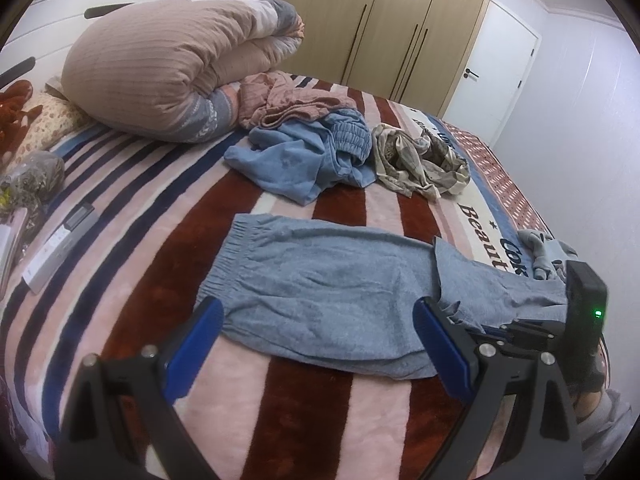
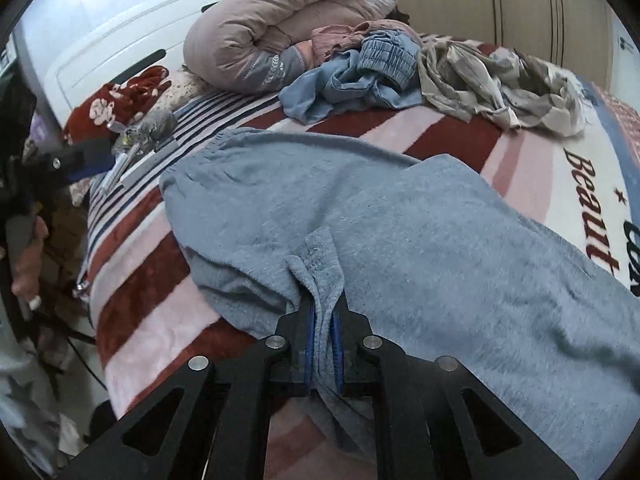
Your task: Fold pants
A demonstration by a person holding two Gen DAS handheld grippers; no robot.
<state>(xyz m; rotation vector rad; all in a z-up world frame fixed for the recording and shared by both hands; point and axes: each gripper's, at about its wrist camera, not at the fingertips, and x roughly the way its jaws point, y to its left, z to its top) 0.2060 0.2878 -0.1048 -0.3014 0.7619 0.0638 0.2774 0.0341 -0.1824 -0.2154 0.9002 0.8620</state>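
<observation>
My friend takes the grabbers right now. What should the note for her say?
Left gripper: open, holding nothing, over the waistband end of the grey pants.
Right gripper: shut on a bunch of the pants' fabric at the leg end.
Pants lie across the striped blanket, waistband toward the pillows.
Done: pants laid out, leg end gripped.
Left: the folding itself. The blue clothes and beige clothes lie unfolded behind.

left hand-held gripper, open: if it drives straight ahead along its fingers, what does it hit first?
Most likely the grey pants lying flat on the striped blanket. The left hand-held gripper points down at their near edge, jaws open and empty. Depth is unclear.
</observation>
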